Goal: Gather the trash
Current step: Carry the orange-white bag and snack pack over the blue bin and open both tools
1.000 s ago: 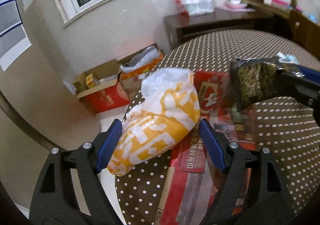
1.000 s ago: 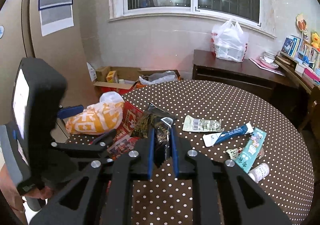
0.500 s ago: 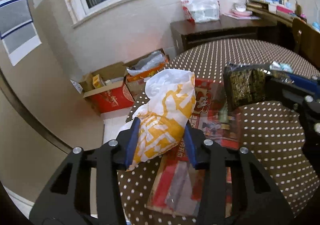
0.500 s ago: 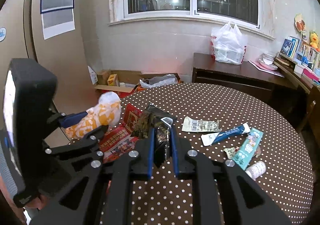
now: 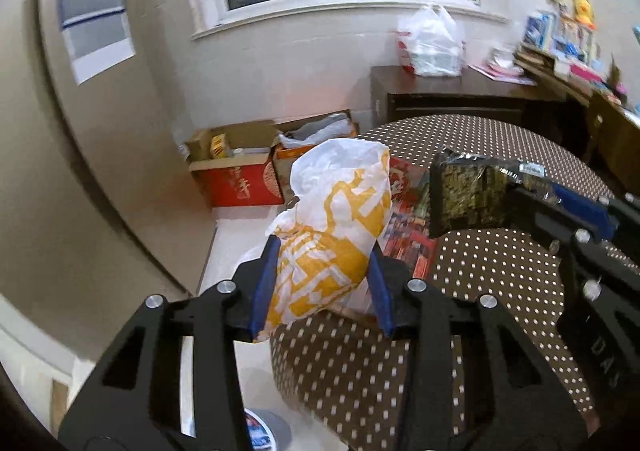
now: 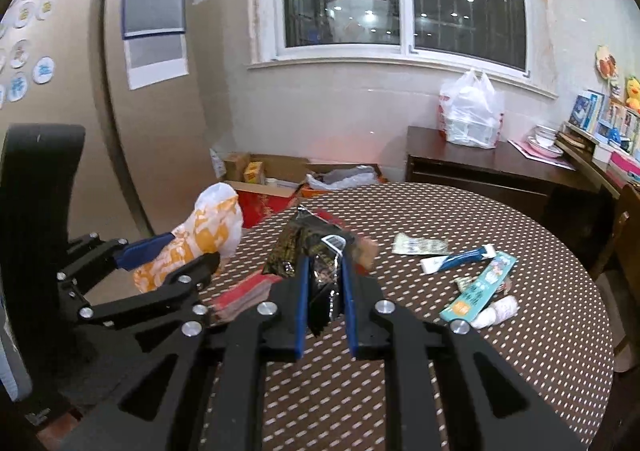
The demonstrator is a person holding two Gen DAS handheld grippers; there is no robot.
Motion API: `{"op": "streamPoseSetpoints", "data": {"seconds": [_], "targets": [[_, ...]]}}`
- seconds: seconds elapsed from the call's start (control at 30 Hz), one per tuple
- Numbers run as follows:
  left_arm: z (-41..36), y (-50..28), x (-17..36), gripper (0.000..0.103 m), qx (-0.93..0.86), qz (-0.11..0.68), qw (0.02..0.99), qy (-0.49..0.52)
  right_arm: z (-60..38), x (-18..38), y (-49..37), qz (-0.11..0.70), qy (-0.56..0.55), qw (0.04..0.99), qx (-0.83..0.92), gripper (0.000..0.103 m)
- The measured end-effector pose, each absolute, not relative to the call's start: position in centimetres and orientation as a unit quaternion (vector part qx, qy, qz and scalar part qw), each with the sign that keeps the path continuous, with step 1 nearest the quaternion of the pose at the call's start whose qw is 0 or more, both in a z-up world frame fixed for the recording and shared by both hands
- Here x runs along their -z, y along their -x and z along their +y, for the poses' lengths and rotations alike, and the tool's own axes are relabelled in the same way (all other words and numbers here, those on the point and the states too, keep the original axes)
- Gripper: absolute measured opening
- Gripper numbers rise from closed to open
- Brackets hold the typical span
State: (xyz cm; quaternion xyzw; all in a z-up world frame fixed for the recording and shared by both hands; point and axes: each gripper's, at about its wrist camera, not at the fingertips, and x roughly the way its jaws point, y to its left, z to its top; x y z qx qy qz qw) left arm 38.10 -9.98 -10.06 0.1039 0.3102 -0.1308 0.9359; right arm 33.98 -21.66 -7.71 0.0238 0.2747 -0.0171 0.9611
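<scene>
The left gripper (image 5: 322, 283) clamps the yellow-white bag (image 5: 336, 227) past the tabletop (image 5: 500, 275) edge at 9 o'clock, while the right gripper (image 6: 325, 305) pinches a dark wrapper (image 6: 316, 251).

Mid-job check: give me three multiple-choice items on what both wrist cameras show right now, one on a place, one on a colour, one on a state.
1. Where does the blue-and-white squeeze tube lie?
A. on the dotted brown round table
B. in the red cardboard box on the floor
C. on the dark wooden sideboard

2. What colours is the crinkled plastic bag in the left gripper?
A. green and black
B. yellow and white
C. solid red

3. What state is the right gripper in?
A. wide open, empty
B. shut on nothing
C. shut on the dark glossy snack wrapper

Answers:
1 A: the tube rests on the tablecloth beside other litter.
2 B: yellow print on white plastic shows between the blue pads.
3 C: the wrapper is pinched between both fingers.
</scene>
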Motion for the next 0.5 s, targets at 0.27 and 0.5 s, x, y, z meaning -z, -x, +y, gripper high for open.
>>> {"op": "streamPoseSetpoints", "data": {"seconds": [0.27,0.5], "targets": [[-4.6,-33.3,9.2,0.041,0.084,0.299,0.949,-0.055,-16.1,7.3,-30.6,0.27,-0.01,0.962,-0.029,0.015],[1.7,-30.7,11.0,0.042,0.03,0.314,0.949,-0.004,-11.1,8.3,-28.8,0.275,0.012,0.958,-0.075,0.015]]}}
